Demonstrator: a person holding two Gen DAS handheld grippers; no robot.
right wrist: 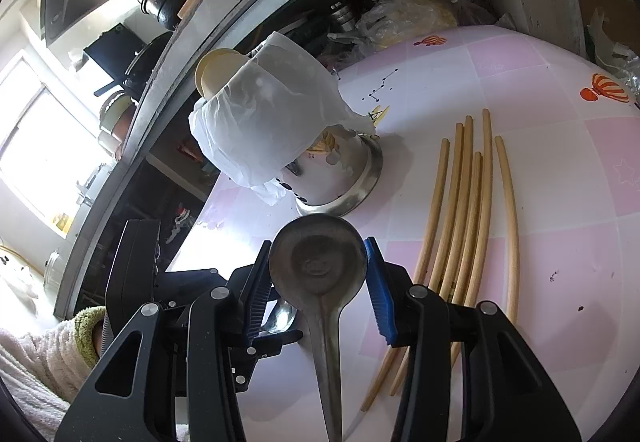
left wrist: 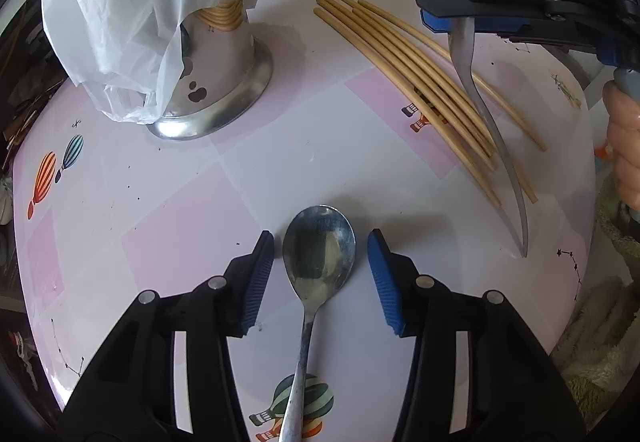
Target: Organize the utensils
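left claw (left wrist: pixel 321 274) astride spoon (left wrist: pixel 319 242), right claw (right wrist: pixel 319 282) pinching ladle (right wrist: pixel 318 262)

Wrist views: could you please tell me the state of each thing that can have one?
Left gripper: open, straddling the lying spoon's bowl.
Right gripper: shut on the held steel spoon, by its bowl.
Lying steel spoon: flat on the table, bowl up, ungripped.
Steel utensil holder: upright, draped with a white plastic bag.
Loose bamboo chopsticks: lying on the table.
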